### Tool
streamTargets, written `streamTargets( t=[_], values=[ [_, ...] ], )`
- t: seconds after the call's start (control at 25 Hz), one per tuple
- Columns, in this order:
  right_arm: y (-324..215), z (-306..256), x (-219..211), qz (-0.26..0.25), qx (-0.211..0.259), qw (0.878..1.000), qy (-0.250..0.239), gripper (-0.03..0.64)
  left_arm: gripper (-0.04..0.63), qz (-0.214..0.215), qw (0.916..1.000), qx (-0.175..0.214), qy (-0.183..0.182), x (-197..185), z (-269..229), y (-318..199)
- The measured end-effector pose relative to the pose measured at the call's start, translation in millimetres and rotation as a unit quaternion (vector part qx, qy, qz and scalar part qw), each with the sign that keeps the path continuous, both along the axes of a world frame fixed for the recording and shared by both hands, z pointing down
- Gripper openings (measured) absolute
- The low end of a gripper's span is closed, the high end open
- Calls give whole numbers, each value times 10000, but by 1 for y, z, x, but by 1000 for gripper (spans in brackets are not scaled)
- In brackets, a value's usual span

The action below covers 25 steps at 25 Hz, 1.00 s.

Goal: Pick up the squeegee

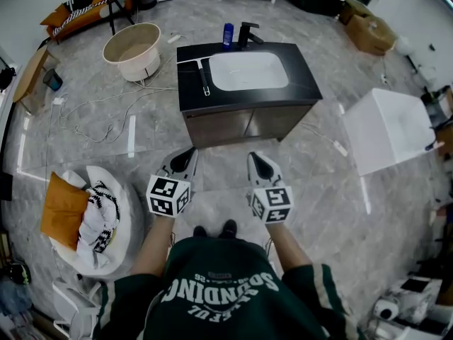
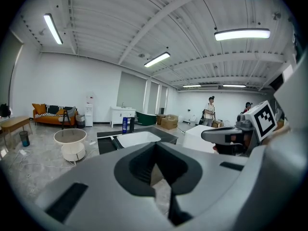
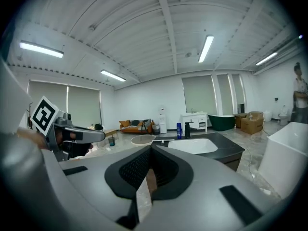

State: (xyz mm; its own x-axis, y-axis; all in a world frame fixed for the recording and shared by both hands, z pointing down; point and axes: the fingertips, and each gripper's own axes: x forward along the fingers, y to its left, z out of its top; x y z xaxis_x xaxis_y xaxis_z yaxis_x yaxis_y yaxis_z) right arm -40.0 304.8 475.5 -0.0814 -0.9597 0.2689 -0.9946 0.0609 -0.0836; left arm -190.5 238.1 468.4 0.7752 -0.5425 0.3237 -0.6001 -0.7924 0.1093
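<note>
With your left gripper (image 1: 188,154) and right gripper (image 1: 256,159) closed and empty, approaching the squeegee (image 1: 204,80) at 12 o'clock, lying 9 o'clock of the basin (image 1: 249,71), without opening the jaws may knock it off.

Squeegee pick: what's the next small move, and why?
Probably bring the left hand-held gripper forward over the counter toward the squeegee, opening its jaws on the way. It hangs shut and empty, short of the counter, and the squeegee lies flat to the left of the basin, on that gripper's side.
</note>
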Motion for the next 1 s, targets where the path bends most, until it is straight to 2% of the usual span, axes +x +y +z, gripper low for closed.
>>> streamTargets(
  t=[0.52, 1.0],
  values=[
    [1, 8, 41, -357, -3, 9994, -3, 0, 2, -287, 9996, -7, -64, 45, 10, -2],
    [-20, 14, 82, -200, -4, 9998, -66, 0, 2, -188, 9998, 17, -87, 89, 13, -31]
  ],
)
